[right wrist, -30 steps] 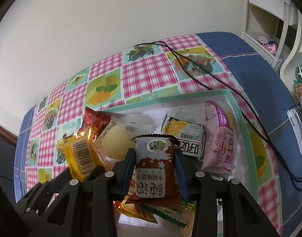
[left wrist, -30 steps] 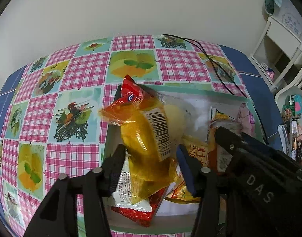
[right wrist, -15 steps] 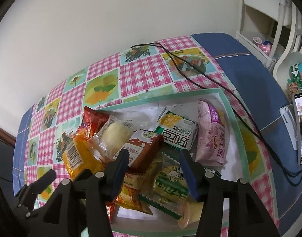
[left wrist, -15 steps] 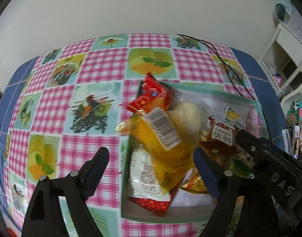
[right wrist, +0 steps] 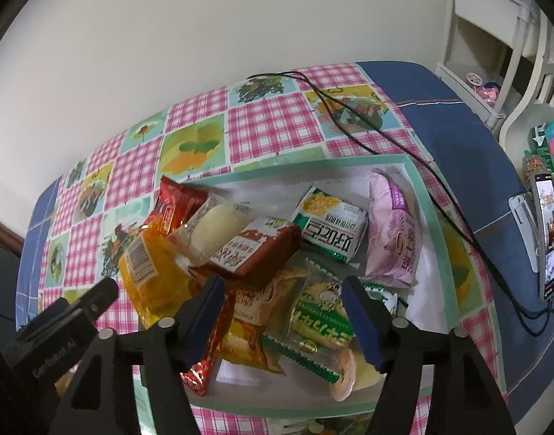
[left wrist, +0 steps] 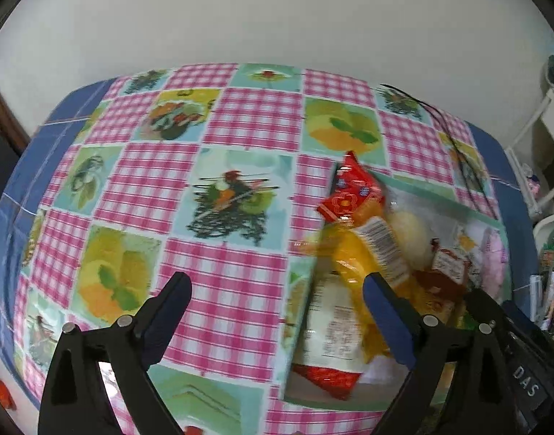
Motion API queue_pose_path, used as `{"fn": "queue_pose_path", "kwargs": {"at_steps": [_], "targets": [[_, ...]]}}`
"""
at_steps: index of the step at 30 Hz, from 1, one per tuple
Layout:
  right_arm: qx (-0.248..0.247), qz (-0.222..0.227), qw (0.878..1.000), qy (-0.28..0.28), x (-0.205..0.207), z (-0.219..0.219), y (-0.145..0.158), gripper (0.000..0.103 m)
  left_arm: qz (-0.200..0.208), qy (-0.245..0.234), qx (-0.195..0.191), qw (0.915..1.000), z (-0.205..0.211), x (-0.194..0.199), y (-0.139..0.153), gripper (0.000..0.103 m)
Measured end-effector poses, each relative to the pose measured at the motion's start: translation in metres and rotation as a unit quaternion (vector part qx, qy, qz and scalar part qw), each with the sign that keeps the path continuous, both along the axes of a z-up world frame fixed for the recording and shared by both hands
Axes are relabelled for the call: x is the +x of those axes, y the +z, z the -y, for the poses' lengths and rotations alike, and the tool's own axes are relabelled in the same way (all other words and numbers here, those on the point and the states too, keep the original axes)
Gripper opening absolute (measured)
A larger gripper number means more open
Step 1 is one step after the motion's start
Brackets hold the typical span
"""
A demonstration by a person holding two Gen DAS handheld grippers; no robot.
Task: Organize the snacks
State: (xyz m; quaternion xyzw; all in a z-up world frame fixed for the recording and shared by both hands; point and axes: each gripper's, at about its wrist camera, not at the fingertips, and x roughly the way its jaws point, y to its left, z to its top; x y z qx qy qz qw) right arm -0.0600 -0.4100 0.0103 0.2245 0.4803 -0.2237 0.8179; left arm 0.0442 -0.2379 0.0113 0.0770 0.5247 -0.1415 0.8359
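Observation:
A shallow white box with a mint-green rim (right wrist: 432,217) lies on the checked tablecloth and holds several snack packets. A yellow packet (right wrist: 151,275), a red packet (right wrist: 175,204) and a pale bun (right wrist: 215,226) pile at its left; a brown packet (right wrist: 257,250) lies on top. A green-white packet (right wrist: 331,230) and a pink packet (right wrist: 392,235) lie at the right. My right gripper (right wrist: 282,315) is open and empty above the box's front. My left gripper (left wrist: 277,311) is open and empty, above the tablecloth by the box's left rim (left wrist: 295,282).
A black cable (right wrist: 349,123) runs across the tablecloth and past the box's right side. A phone (right wrist: 546,239) lies at the right table edge. White shelves (right wrist: 487,40) stand beyond the table's right end. A wall rises behind the table.
Both grippers opened and let go of their packets, yellow on the left and brown on the right, which now lie in the box. Both pulled back; the left one also swung left.

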Motion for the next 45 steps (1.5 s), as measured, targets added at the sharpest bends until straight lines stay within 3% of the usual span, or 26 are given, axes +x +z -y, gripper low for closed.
{"fn": "queue_pose_path", "kwargs": {"at_steps": [5, 7, 14, 20, 30, 45], "targets": [[-0.013, -0.004, 1.000, 0.006, 0.000, -0.011, -0.002, 0.098, 0.016, 0.008, 0.025, 0.9995, -0.013, 0.002, -0.002, 0.097], [-0.018, 0.001, 1.000, 0.009, -0.001, -0.016, -0.001, 0.103, 0.014, 0.009, 0.030, 0.9994, -0.018, 0.002, -0.003, 0.097], [-0.019, 0.009, 1.000, 0.017, -0.005, -0.035, 0.001, 0.103, 0.020, 0.009, 0.061, 0.9979, -0.033, -0.004, -0.002, 0.097], [-0.032, 0.000, 0.999, 0.034, -0.012, -0.059, 0.000, 0.103, 0.029, 0.014, 0.063, 0.9975, -0.051, -0.019, 0.007, 0.097], [-0.048, -0.013, 0.997, 0.055, -0.029, -0.091, -0.005, 0.103, 0.048, 0.015, 0.111, 0.9925, -0.073, -0.051, 0.009, 0.097], [-0.056, -0.007, 0.996, 0.066, -0.060, -0.119, -0.006, 0.103, 0.057, 0.026, 0.104, 0.9926, -0.109, -0.081, 0.013, 0.097]]}}
